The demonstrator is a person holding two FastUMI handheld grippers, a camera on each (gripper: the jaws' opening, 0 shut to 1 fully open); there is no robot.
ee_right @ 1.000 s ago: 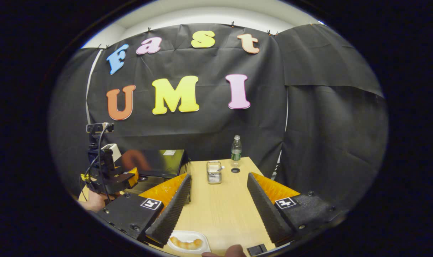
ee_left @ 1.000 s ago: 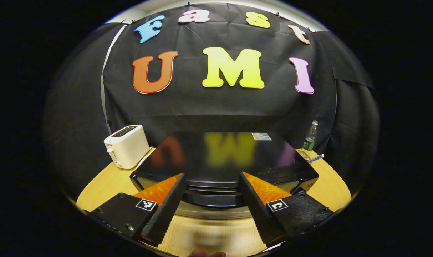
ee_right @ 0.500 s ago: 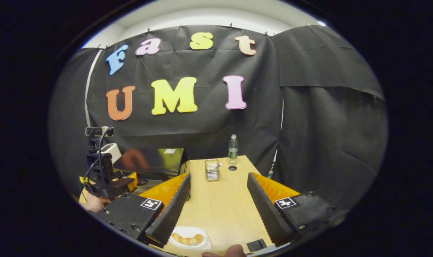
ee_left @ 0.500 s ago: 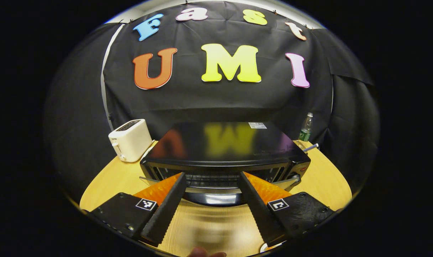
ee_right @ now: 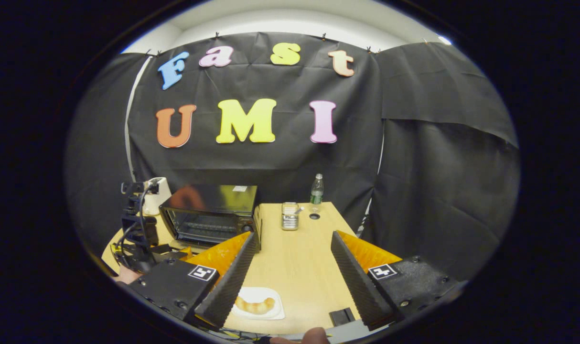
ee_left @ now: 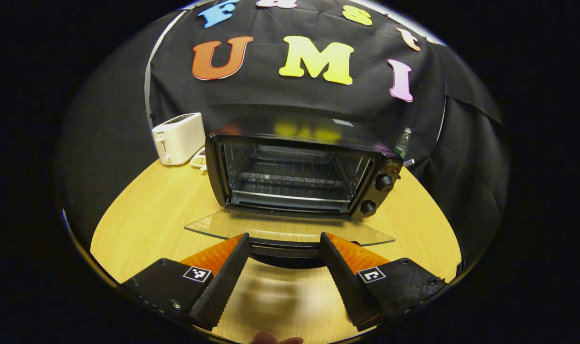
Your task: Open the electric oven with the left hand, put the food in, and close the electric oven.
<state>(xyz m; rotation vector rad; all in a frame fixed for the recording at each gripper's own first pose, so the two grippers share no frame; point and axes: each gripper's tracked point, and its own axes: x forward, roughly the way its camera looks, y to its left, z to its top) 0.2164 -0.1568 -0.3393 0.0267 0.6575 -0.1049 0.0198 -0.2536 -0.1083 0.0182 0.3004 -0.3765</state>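
1. While the oven (ee_left: 297, 172) stands with its glass door (ee_left: 290, 230) swung down almost flat, the opening step looks all but done; the job now is to let go of the door's handle (ee_left: 285, 249) cleanly, drawing the left gripper (ee_left: 284, 267) straight back so the door is not nudged upward.
2. Its fingers stand apart on either side of the handle, and I cannot tell whether either touches it; nothing is clamped.
3. Inside the oven, the wire rack (ee_left: 292, 180) lies level and bare, ready for the food.
4. On a white plate (ee_right: 257, 310) at the near edge of the table (ee_right: 299, 267), the food, a golden pastry (ee_right: 255, 305), lies to the right of the oven, just beside the left finger of the right gripper (ee_right: 290, 279).
5. That right gripper hovers above the table with its fingers wide apart, holding nothing, aimed past the plate toward the far end.
6. Held low and level, the left gripper points squarely at the oven's mouth; in the right gripper view it shows at the left with a hand (ee_right: 125, 274) beneath it.
7. To pick up the pastry, the right gripper would need to tip down and back toward the plate.
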